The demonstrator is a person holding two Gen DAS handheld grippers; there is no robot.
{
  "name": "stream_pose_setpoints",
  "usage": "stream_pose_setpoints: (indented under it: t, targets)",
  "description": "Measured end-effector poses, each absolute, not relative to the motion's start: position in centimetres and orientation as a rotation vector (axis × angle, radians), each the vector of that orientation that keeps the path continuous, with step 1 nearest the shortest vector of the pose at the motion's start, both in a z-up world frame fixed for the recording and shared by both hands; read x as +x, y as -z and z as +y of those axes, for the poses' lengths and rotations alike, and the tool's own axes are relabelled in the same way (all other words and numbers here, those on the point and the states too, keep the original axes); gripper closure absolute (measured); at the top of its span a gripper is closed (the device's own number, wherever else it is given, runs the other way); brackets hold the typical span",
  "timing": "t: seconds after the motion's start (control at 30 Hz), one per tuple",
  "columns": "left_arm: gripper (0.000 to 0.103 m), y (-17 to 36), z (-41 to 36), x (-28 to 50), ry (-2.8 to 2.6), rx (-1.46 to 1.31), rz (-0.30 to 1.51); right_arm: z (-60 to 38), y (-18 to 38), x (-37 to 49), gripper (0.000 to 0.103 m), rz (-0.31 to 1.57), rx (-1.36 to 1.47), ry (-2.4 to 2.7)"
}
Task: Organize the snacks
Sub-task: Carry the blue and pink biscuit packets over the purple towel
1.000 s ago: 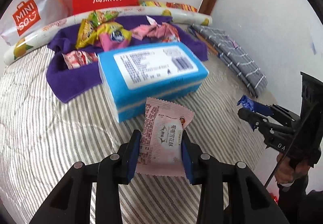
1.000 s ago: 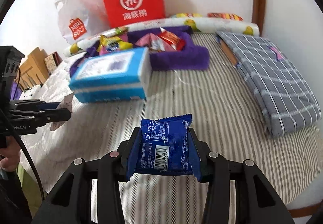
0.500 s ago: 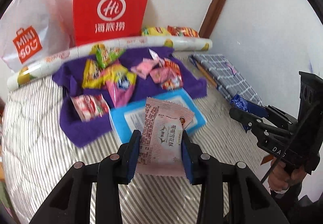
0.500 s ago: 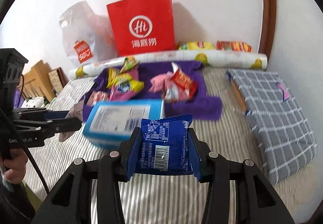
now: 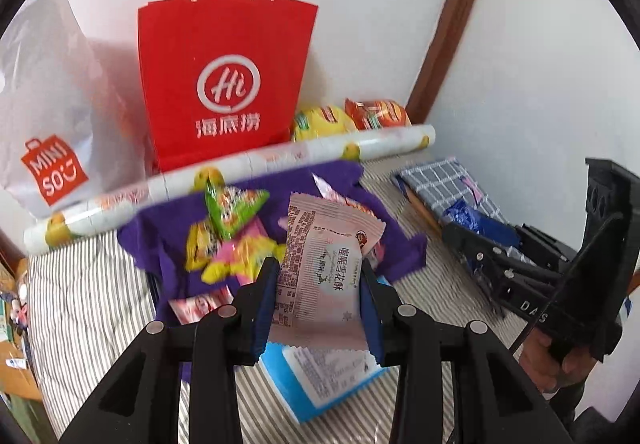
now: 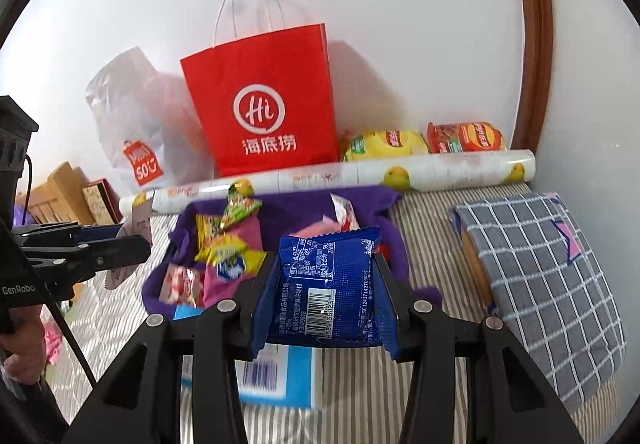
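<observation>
My left gripper [image 5: 318, 276] is shut on a pale pink snack packet [image 5: 324, 268], held above the blue box [image 5: 320, 380] on the striped bed. My right gripper [image 6: 326, 280] is shut on a dark blue snack packet [image 6: 328, 284]; it also shows at the right of the left wrist view, right gripper [image 5: 476, 244]. Behind both lies a purple cloth [image 5: 160, 240] with several loose snack packets [image 5: 228, 240] heaped on it. In the right wrist view the left gripper [image 6: 132, 236] juts in from the left with its pink packet.
A red paper bag [image 6: 264, 112] and a white plastic bag [image 5: 44, 116] lean on the wall behind a printed roll [image 6: 440, 172]. Two chip bags [image 6: 424, 142] sit beside the red bag. A folded grey checked cloth [image 6: 536, 284] lies right.
Both grippers have risen and advanced toward the purple cloth and the bags, each still holding its packet. The blue box has slid from ahead to beneath the fingers.
</observation>
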State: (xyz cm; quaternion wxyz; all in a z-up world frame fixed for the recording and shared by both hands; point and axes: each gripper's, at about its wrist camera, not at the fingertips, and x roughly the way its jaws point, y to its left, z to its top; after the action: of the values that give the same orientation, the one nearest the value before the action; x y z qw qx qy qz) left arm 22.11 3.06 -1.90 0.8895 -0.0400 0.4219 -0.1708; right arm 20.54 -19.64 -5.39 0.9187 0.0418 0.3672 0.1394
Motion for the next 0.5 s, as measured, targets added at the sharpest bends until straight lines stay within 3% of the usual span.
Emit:
stream_pose_setpoints:
  t: [0.5]
  targets:
    - [0.067, 2.6, 5.1, 29.0, 0.327, -0.194, 0.892, -17.9, 5.1, 26.8, 0.059, 0.741, 0.111, -0.294]
